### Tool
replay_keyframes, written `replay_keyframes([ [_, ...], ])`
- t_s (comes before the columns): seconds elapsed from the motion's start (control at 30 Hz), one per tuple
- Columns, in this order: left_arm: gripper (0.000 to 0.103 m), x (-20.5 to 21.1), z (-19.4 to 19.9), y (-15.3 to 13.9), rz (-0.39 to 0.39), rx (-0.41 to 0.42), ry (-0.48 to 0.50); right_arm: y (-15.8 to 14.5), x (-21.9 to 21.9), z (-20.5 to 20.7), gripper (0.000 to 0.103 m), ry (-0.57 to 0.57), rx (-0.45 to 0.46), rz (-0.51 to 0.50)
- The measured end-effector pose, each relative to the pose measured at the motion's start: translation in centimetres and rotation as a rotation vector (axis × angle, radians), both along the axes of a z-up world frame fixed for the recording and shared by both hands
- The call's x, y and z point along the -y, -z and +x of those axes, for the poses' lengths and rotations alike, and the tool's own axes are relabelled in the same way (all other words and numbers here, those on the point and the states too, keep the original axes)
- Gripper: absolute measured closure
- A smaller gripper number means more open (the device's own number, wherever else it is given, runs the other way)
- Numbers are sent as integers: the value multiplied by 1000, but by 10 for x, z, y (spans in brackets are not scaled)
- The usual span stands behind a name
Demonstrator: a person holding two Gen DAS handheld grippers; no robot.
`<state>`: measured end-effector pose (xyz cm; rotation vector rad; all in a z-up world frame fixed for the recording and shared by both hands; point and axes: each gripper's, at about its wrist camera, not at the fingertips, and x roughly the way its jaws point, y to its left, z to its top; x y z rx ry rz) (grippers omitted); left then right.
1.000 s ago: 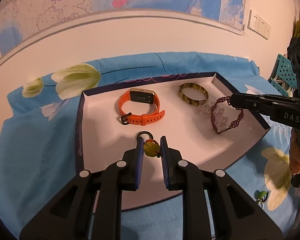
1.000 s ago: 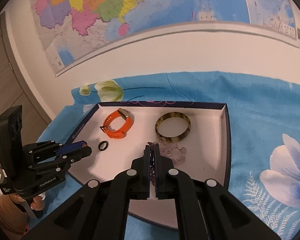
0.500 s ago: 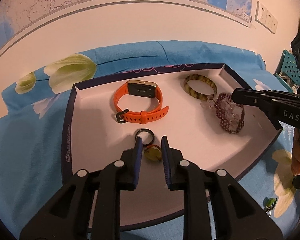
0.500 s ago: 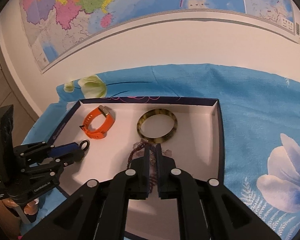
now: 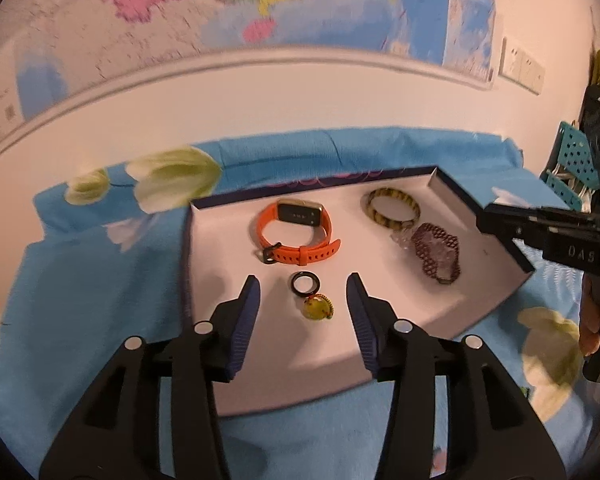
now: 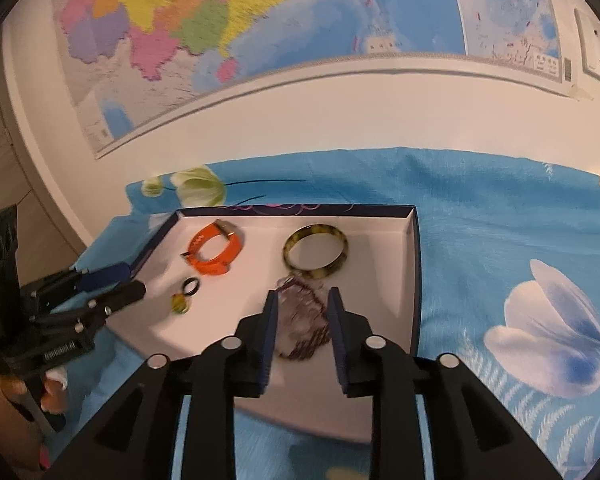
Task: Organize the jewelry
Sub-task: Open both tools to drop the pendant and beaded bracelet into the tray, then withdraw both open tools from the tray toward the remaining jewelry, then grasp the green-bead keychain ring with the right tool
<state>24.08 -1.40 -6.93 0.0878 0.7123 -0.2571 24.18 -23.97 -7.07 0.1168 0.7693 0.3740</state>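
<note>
Both grippers hover over the white tray [image 5: 228,320], jaws just opening and clear of everything. Between the left gripper's [image 5: 303,282] pads lies the yellow charm with its black ring [image 5: 305,283]; under the right gripper [image 6: 303,298] lies the beaded bracelet [image 6: 305,332].

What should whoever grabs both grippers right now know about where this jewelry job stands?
Left gripper: jaws just opened, nothing held; the black ring with yellow charm lies free in the tray below it.
Right gripper: jaws just opened, pads clear of the maroon beaded bracelet lying between them on clear beads.
Already in tray: orange watch, tortoiseshell bangle.
Done: five pieces placed.
Left: lift both grippers away; look over the blue cloth for strays.
</note>
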Motion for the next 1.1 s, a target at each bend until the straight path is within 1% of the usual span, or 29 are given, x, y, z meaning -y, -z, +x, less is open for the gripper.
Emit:
replay_keyframes([
  [0.1, 55, -7, -20, -11, -6, 33, 8, -4, -2, -20, 74, -35, 7, -5],
  [0.23, 54, -17, -46, -15, -32, 38, 21, -4, -4, -49, 74, -76, 10, -14],
  [0.4, 53, -22, -83, -8, -29, 34, 47, 7, -3, -84, 74, -113, -16, -26],
  [0.57, 53, -24, -106, 6, -37, 0, 68, 24, -2, -106, 74, -123, -64, -31],
  [0.67, 53, -23, -116, 12, -29, -15, 71, 32, -4, -114, 74, -125, -85, -36],
  [0.93, 51, -22, -129, 23, -56, -44, 70, 45, -12, -126, 76, -136, -116, -39],
  [1.03, 51, -22, -133, 26, -58, -54, 75, 47, -14, -124, 78, -136, -121, -44],
  [1.1, 51, -21, -134, 28, -56, -58, 77, 49, -14, -122, 82, -132, -126, -43],
])
